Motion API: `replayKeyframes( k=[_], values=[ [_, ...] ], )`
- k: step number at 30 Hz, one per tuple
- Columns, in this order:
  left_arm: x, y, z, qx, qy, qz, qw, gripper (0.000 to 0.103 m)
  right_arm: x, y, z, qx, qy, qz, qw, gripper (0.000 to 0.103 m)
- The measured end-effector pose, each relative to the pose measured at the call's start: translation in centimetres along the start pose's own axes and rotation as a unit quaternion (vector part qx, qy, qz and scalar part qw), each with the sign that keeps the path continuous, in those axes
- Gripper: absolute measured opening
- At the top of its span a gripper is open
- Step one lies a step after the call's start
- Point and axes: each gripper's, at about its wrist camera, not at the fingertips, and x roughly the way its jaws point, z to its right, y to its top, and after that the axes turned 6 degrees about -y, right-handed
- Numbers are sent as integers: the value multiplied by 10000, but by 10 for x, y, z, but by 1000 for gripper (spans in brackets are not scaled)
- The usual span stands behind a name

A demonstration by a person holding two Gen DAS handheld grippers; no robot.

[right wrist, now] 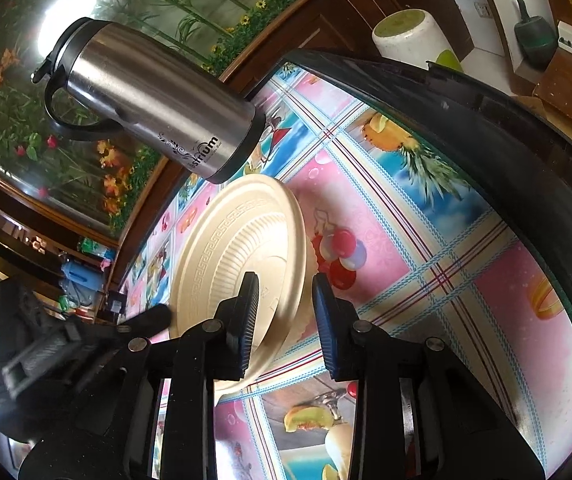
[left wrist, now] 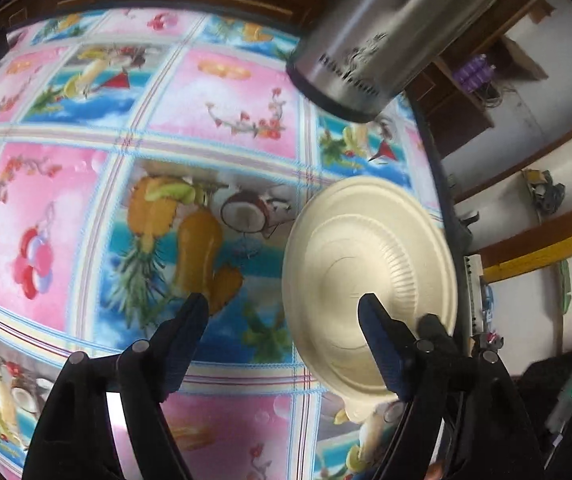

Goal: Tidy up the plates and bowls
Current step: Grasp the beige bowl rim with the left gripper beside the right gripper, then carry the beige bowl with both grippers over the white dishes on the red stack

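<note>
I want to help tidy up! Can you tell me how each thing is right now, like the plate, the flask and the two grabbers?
Plate: cream, upside down, tilted with one edge off the tablecloth.
Flask: steel, lid shut, standing on the table.
Right gripper: open, fingers on either side of the plate's rim, not squeezing.
Left gripper: open wide, holding nothing, one finger over the plate.
Tablecloth: spread flat.

Steel flask (right wrist: 154, 100): dark print low on side, scroll ornament, then brand word with only tail "...sthum" legible; smaller line beneath too small to read. Same print in left wrist view blurred, unreadable. Plate (right wrist: 242, 264): embossed key-pattern border, no lettering legible.
</note>
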Motion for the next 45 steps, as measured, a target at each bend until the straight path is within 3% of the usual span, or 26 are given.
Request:
replayKeyframes(
  k=[2, 4, 6, 9, 14, 19, 25, 34, 45],
  values=[
    [3, -2, -1, -64, 9, 35, 10000, 75, -2, 0, 1, 33, 1, 29, 10000, 28],
    [4, -4, -3, -78, 32, 63, 9999, 65, -4, 1, 2, 53, -7, 82, 10000, 28],
    [3, -5, -4, -46, 12, -4, 10000, 41, -5, 1, 1, 49, -5, 101, 9999, 21],
    [1, -8, -4, 5, -112, -6, 9999, 27, -4, 0, 1, 58, 13, 66, 10000, 16],
    [-3, -13, -1, 180, -74, 5, 9998, 14, -4, -3, 0, 151, 90, -60, 9998, 14],
    [-18, -25, -9, 364, 135, 176, 9991, 14, -4, -13, -7, 75, 81, -272, 9996, 12],
    [-50, -46, -32, 529, 399, 447, 9968, 14, -2, -37, -20, 1, 375, -721, 9967, 12],
    [-98, -92, -82, 680, 997, 800, 9895, 15, -3, -105, -56, -490, 443, -1104, 9917, 13],
    [-159, -153, -129, 816, 1296, 1261, 9801, 15, -19, -179, -87, -906, 600, -1273, 9859, 13]
  ],
)
